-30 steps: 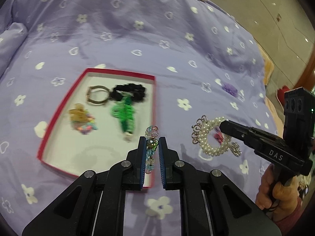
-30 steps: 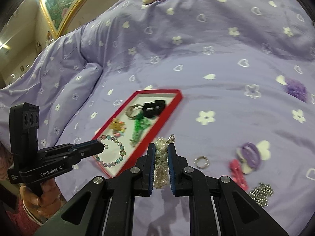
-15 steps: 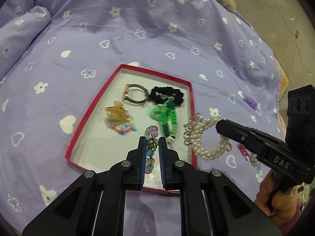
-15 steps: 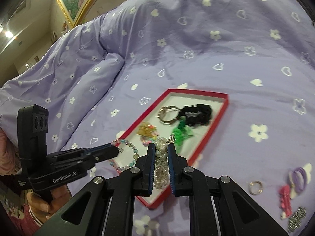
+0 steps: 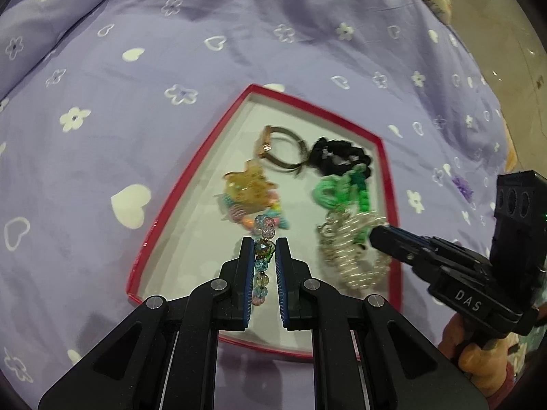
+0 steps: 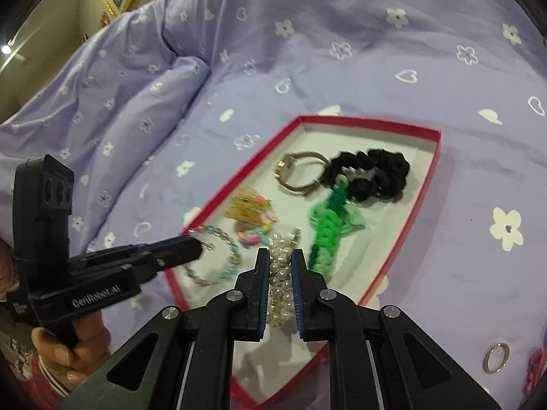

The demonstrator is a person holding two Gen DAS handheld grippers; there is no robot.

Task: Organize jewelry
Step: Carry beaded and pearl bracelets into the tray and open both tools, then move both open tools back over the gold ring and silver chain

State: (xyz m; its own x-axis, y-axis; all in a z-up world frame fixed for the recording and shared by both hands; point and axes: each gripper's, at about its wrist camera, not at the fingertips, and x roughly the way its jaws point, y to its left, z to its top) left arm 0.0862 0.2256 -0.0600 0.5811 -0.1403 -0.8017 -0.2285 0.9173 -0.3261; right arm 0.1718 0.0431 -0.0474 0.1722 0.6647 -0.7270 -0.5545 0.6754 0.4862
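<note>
- Jewelry is gripped in both tongs: the left tongs are clenched on a multicoloured crystal bead bracelet, and the right tongs are clenched on a pearl bracelet.
- Each bracelet hangs between its own blue-lined fingers, over the near end of the red-rimmed tray, whose floor is white.
- In the left wrist view the bead bracelet is seen edge-on as a short column of beads; the right wrist view shows it as an open loop hanging from the left tongs above the tray's near left corner.
- The left wrist view shows the pearl bracelet as a blurred loop hanging from the right tongs, beside the tray's right rim.
- Only the right wrist view shows a loose metal ring and a pink piece on the purple bedspread, outside the tray.
- In the tray, beyond the tongs: a green braided piece, a golden bear charm with pastel beads, a black scrunchie, and a thin bangle.
- A second ago the pearl bracelet was over the bedspread, right of the tray, and the bead bracelet at the tray's near right corner; both now hang over the tray, which looms larger in both views.
</note>
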